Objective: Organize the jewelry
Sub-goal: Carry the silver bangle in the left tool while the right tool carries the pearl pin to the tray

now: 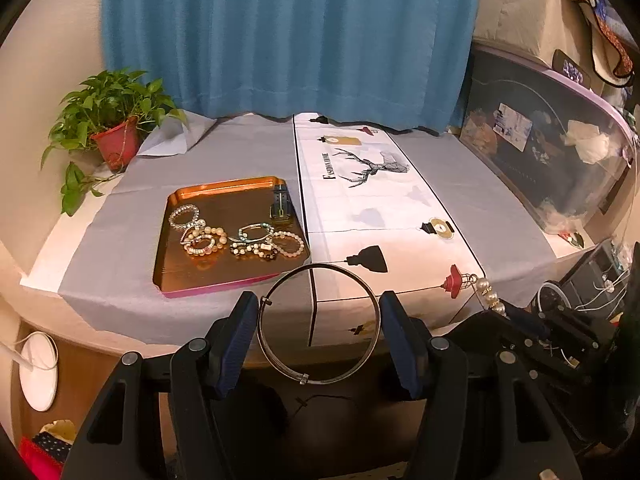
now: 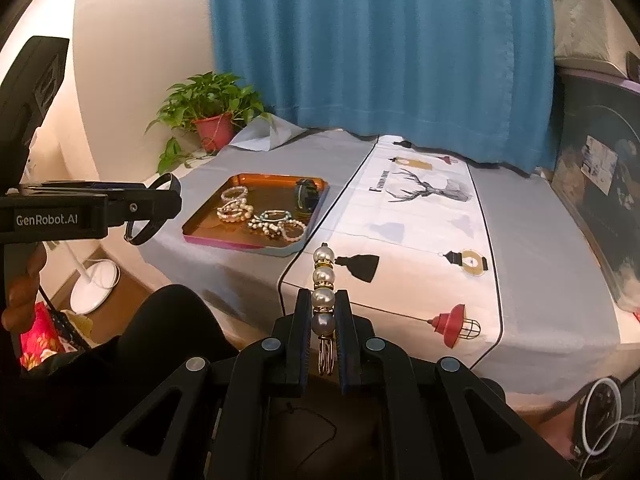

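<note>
The left hand-held gripper (image 1: 318,336) holds a thin metal bangle (image 1: 319,324) across its width, the blue pads (image 1: 240,340) pressing on either side of the hoop so that the ring stands open and facing the camera, just off the near edge of the desk (image 1: 460,168). The right hand-held gripper (image 2: 324,332) is almost fully closed on a pearl bracelet (image 2: 323,292), pinching it flat so the beads stack in a line and rise past the fingertips, with gold rings hanging below the pads. Both pieces are carried clear of the surface, apparently so each can be set down apart without snagging the other.

Further out, on the left side of the desk's grey cloth, sits a copper-coloured tray (image 1: 224,192) with a pink front edge. It holds a loose cluster of beaded bracelets (image 1: 236,236) towards its near half and a dark watch (image 1: 280,204) at its far right corner. The tray seems to serve as the store for the jewelry, whether the two held pieces are bound for it or for another spot cannot be told.

A white table runner (image 1: 384,196) printed with a deer and lanterns runs down the middle of the desk, bare of jewelry. A potted plant (image 1: 112,120) stands at the far left corner before a blue curtain (image 1: 288,36).
</note>
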Demonstrator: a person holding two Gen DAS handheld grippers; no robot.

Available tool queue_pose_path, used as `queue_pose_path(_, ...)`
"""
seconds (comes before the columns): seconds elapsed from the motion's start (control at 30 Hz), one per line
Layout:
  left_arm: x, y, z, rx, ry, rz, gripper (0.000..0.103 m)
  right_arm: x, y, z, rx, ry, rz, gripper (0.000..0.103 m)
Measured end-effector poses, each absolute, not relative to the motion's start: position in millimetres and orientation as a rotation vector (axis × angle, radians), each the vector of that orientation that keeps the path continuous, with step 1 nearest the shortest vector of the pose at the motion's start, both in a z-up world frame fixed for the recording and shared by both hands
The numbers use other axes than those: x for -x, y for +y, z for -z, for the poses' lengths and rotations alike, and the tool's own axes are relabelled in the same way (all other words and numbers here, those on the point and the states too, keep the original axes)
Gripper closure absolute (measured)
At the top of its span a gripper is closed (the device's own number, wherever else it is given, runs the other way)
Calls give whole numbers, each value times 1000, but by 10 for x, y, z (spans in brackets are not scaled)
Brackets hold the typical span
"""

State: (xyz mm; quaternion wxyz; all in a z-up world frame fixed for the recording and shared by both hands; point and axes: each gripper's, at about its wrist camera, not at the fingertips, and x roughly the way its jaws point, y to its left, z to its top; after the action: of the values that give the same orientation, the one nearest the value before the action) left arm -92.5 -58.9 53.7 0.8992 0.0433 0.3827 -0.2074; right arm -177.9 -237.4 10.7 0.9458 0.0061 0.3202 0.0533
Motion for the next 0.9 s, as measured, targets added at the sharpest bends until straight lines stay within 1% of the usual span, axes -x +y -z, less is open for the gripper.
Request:
queue_pose_path(0.57, 857, -409, -564, -54, 774, 414, 45, 1735, -2281, -106, 12, 659, -111, 91)
queue_pose_path(0.9, 648, -254, -483, -36, 790, 377, 45, 1503, -2169, -74, 42, 689, -133, 91)
